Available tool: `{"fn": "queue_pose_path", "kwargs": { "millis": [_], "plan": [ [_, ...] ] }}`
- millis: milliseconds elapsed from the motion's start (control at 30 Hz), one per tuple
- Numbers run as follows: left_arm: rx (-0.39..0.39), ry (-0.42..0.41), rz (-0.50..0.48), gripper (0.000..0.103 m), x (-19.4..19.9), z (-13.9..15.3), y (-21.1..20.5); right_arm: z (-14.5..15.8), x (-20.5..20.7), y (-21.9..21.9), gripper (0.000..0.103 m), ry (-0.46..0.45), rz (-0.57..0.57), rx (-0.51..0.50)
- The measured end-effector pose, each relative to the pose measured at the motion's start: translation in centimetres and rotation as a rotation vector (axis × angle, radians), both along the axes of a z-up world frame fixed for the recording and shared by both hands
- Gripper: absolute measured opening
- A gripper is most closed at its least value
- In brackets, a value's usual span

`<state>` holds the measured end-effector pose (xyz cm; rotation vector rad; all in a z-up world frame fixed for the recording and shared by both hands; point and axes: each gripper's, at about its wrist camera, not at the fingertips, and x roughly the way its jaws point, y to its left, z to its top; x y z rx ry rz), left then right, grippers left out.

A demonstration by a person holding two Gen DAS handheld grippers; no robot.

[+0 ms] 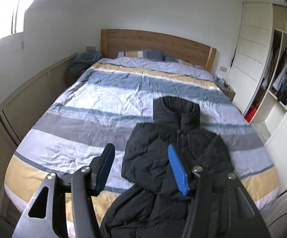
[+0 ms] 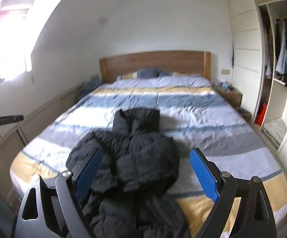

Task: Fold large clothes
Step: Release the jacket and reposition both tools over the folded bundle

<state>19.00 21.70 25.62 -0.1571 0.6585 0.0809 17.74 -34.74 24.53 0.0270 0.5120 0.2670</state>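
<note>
A black puffer jacket (image 1: 173, 158) is lying crumpled on the near part of the bed (image 1: 84, 109), right of the bed's middle, with its hood (image 1: 175, 111) pointing toward the far headboard (image 1: 153, 43) and its lower part spilling over the near edge of the mattress. The striped duvet (image 1: 103, 91) in blue, grey, white and tan is covering the rest of the bed, and two striped pillows (image 1: 141, 54) are resting against the headboard.

The left hand-held gripper (image 1: 141, 168) is hovering above the jacket's left side with its fingers spread wide apart, gripping nothing; its left finger (image 1: 105, 168) is showing over bare duvet and its right, bright-blue pad (image 1: 178, 171) is showing over the black fabric.

The right hand-held gripper (image 2: 145, 170) is also hanging over the jacket (image 2: 135, 148) with its fingers spread wide and nothing between them; the jacket's body is filling the gap, and the right pad (image 2: 205, 175) is sitting over the duvet just right of the garment.

On the far right an open wardrobe (image 1: 282, 75) is showing hanging clothes, with a small nightstand (image 1: 227, 91) between it and the bed. A bright window (image 1: 2, 13) is glaring on the far left wall, above a low run of cabinets (image 1: 24, 103). A bundle of blue cloth (image 1: 86, 59) is sitting to the left of the headboard.
</note>
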Motion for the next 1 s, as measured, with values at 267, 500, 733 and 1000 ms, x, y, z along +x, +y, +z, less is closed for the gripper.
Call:
{"fn": "queue_pose_path", "kwargs": {
  "millis": [267, 500, 733, 1000],
  "plan": [
    [0.018, -0.016, 0.057, 0.054, 5.9, 4.3, 1.7, 4.5, 5.7, -2.7, 0.089, -0.06, -0.046, 0.022],
    [0.032, 0.026, 0.068, 0.054, 13.7, 3.3, 2.9, 3.7, 13.9, -3.2, 0.089, -0.015, -0.07, -0.011],
    [-0.043, 0.089, 0.015, 0.054, 24.2, -0.6, 3.4, 0.3, 24.7, -3.1, 0.089, 0.063, -0.08, 0.008],
    [-0.085, 0.179, -0.039, 0.055, 37.2, -8.7, 1.8, -7.4, 38.5, -1.6, 0.09, 0.187, -0.062, 0.082]
  ]
}}
